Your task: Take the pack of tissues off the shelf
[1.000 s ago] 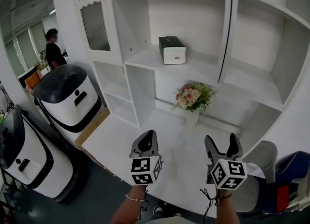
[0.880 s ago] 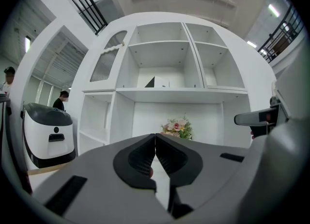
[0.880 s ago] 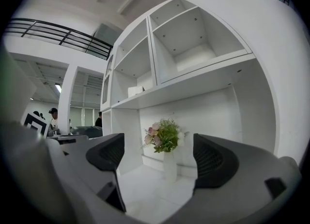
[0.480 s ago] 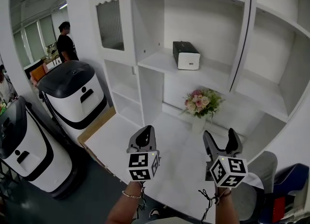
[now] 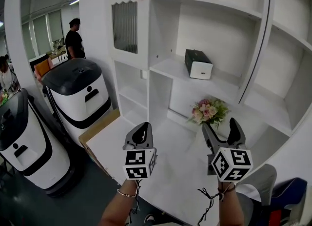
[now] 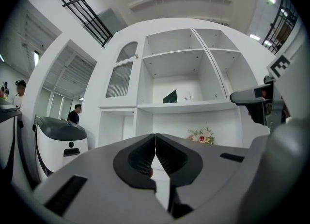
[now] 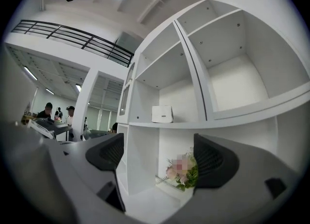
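Pack of tissues (image 5: 199, 64): lies on the open shelf (image 5: 168, 68), above and slightly left of the bouquet (image 5: 208, 112). White end face turned outward, dark top. Nothing touches it.

Left gripper (image 5: 143, 131): held low, in front of and to the left of the bouquet, over the white table (image 5: 161, 171). Its fingers (image 6: 140, 156) are pressed together tip to tip with nothing between them.

Right gripper (image 5: 219, 125): held low, just in front of the bouquet. Its fingers (image 7: 107, 151) stand wide apart and hold nothing. In the right gripper view the bouquet shows through the gap, with the pack higher up on its board.

The pack sits well apart from both pairs of fingers, above and beyond the bouquet.
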Tool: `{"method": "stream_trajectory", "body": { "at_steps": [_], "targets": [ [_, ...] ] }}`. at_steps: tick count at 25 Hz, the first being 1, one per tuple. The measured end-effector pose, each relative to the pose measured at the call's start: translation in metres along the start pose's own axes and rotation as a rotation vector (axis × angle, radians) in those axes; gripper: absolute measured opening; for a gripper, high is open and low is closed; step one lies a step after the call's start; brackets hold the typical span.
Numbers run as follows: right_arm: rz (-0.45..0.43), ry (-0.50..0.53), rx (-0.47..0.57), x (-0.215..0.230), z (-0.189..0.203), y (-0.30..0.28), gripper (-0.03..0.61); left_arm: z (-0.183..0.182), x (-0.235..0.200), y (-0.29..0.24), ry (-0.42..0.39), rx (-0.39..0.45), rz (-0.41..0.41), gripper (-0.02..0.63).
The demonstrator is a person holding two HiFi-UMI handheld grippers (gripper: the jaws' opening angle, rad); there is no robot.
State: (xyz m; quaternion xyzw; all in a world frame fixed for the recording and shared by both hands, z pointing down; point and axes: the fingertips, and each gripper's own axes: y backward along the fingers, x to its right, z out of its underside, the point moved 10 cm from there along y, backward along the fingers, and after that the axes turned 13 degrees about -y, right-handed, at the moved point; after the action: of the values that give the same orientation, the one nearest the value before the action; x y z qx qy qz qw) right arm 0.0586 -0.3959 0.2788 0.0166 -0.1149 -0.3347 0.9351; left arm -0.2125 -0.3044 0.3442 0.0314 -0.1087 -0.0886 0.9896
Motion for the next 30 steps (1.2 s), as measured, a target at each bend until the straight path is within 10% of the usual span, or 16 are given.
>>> {"method": "stream_trajectory", "body": {
  "at_steps": [30],
  "targets": [
    [0.027, 0.037, -0.089, -0.049, -0.095, -0.149, 0.474, -0.034, -0.070, -0.036, -0.022, 0.066, -0.058, 0.018]
  ]
}}
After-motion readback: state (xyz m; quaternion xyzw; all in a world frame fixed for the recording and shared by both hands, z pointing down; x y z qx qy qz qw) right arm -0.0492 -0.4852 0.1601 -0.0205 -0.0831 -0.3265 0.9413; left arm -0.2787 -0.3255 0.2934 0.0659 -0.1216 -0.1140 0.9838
